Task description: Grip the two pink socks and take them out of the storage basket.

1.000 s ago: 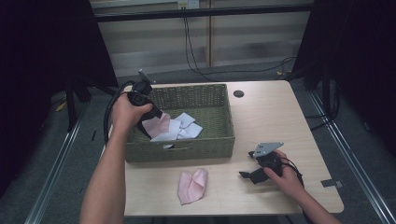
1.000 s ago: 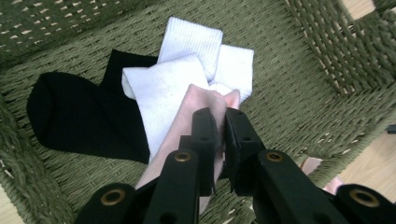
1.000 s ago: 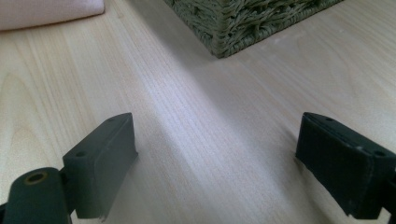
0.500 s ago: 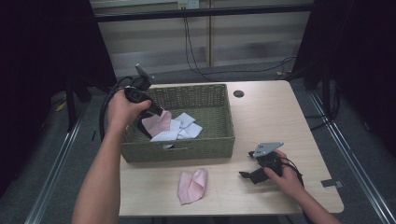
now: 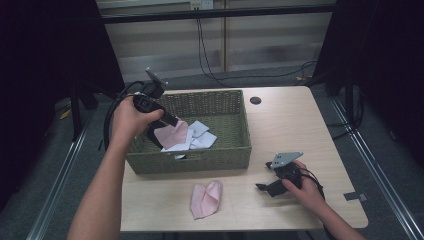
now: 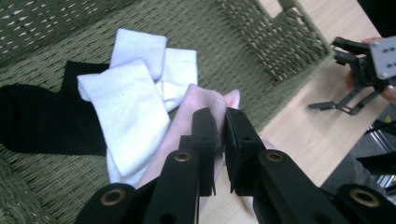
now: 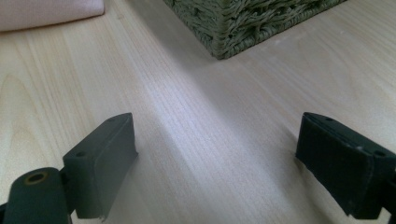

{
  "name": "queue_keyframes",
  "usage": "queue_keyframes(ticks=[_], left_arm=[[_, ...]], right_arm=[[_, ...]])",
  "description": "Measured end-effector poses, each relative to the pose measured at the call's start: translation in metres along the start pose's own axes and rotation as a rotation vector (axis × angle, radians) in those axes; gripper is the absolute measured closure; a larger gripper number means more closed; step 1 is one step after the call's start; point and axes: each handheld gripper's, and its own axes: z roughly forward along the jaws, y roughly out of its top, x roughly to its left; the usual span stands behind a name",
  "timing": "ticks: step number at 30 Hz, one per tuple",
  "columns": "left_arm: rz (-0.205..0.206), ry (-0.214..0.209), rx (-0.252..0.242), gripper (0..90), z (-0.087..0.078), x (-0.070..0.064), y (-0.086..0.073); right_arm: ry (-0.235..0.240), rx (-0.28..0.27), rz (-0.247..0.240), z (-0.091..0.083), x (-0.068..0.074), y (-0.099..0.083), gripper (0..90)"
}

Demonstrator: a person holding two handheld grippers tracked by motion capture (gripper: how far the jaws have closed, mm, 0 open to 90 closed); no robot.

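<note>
We see a pink sock (image 6: 198,105) pinched in the left hand-held gripper (image 6: 219,126) above the woven basket (image 5: 235,150), likely to join the pink sock on the counter (image 5: 206,199); white socks (image 6: 135,102) remain inside; the right hand-held gripper (image 5: 265,187) rests spread on the counter (image 5: 295,120).

A lab or test room, not a home. The small wooden table (image 5: 300,125) stands alone on a grey floor (image 5: 60,185), with black curtains (image 5: 45,45) at both sides, metal floor rails (image 5: 372,165), loose cables (image 5: 210,55) trailing behind, and a wall socket (image 5: 200,5) above.
</note>
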Motion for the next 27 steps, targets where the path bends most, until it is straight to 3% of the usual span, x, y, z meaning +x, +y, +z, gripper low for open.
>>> queue_keyframes(ticks=[13,27], left_arm=[[0.074,-0.027,-0.012,82.8,-0.009,-0.026,-0.009],[0.134,-0.045,-0.010,82.6,-0.001,-0.046,-0.031]], right_arm=[[-0.001,0.000,-0.001,0.000,0.000,0.000,11.1],[0.005,0.002,0.001,0.000,0.000,0.000,11.1]])
